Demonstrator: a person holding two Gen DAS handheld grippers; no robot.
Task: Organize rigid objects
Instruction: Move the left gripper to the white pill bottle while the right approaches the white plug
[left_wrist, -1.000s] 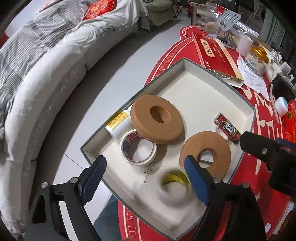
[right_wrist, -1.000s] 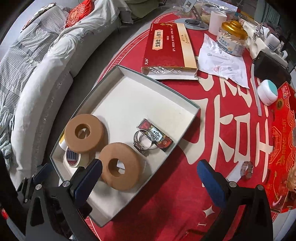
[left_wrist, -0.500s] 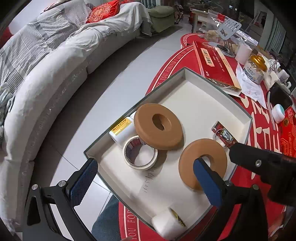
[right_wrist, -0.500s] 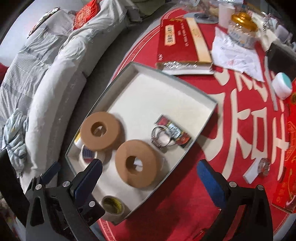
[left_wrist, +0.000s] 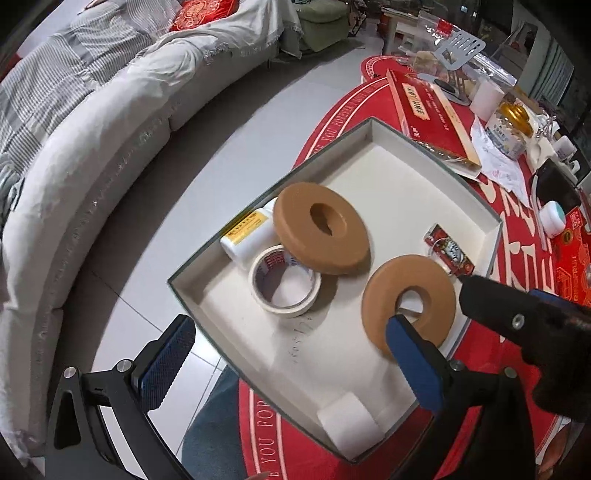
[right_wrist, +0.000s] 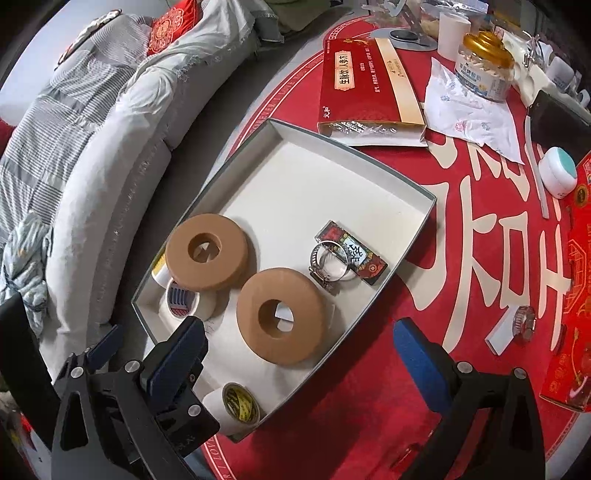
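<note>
Red tablecloth (right_wrist: 461, 229) — lettered "YOU FOR" — under white tray (right_wrist: 430, 201).

You are seeing "YOU FOR" showing in white letters on the red tablecloth's border (left_wrist: 273, 417). The red flat box (right_wrist: 364, 77) is carrying a Chinese title strip reading "生脉饮"; smaller print is staying illegible.

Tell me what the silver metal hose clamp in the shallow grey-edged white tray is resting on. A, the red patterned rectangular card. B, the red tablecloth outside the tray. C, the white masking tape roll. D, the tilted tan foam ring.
A: in the right wrist view, the silver metal hose clamp lies across one end of the red patterned rectangular card inside the shallow grey-edged white tray, apart from both foam rings.
</note>
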